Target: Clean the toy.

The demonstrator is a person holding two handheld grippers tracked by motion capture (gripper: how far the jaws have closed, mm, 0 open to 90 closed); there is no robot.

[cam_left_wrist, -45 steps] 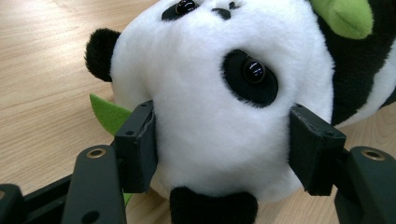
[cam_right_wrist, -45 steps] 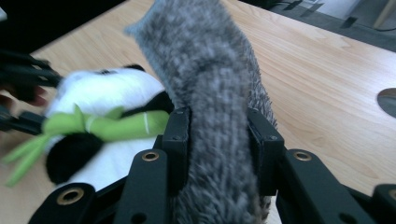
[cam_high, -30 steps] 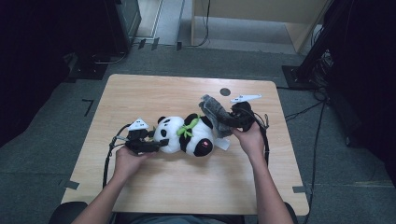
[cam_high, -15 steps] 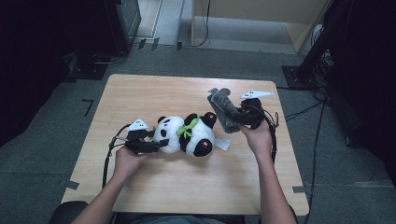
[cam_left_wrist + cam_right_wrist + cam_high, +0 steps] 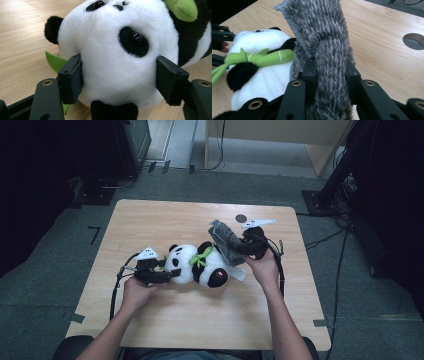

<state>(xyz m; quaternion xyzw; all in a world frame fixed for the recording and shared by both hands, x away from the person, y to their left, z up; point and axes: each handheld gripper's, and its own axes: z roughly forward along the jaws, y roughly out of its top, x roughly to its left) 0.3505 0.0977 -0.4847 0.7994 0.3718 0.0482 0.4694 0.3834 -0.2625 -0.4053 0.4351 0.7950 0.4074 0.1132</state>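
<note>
Left gripper view showed, closest in, the left gripper [image 5: 120,82] with its two black jaws pressed into either side of the panda plush [image 5: 117,62], clamped on the white head. The fur there was thick and white, with a glossy black eye set in a black patch, a small round black ear at the upper left and a second black ear just above the bottom edge between the jaws. A green felt leaf [image 5: 56,62] stuck out from behind the left jaw.

Right gripper view showed the right gripper [image 5: 329,82] clenched on a grey furry cloth [image 5: 324,37], a strip of shaggy grey-and-white pile that rose upright between the jaws. Just beside it lay the panda's white belly, a black limb and a green bamboo stalk [image 5: 264,57] with pale rings across the chest.

High view showed the plush lying on its side near the middle of the wooden table [image 5: 150,220], its head toward the left gripper [image 5: 167,274] and its body toward the right gripper [image 5: 235,251]. The grey cloth touched the panda's far side. Farther back, a round dark grommet [image 5: 241,218] sat in the tabletop.
</note>
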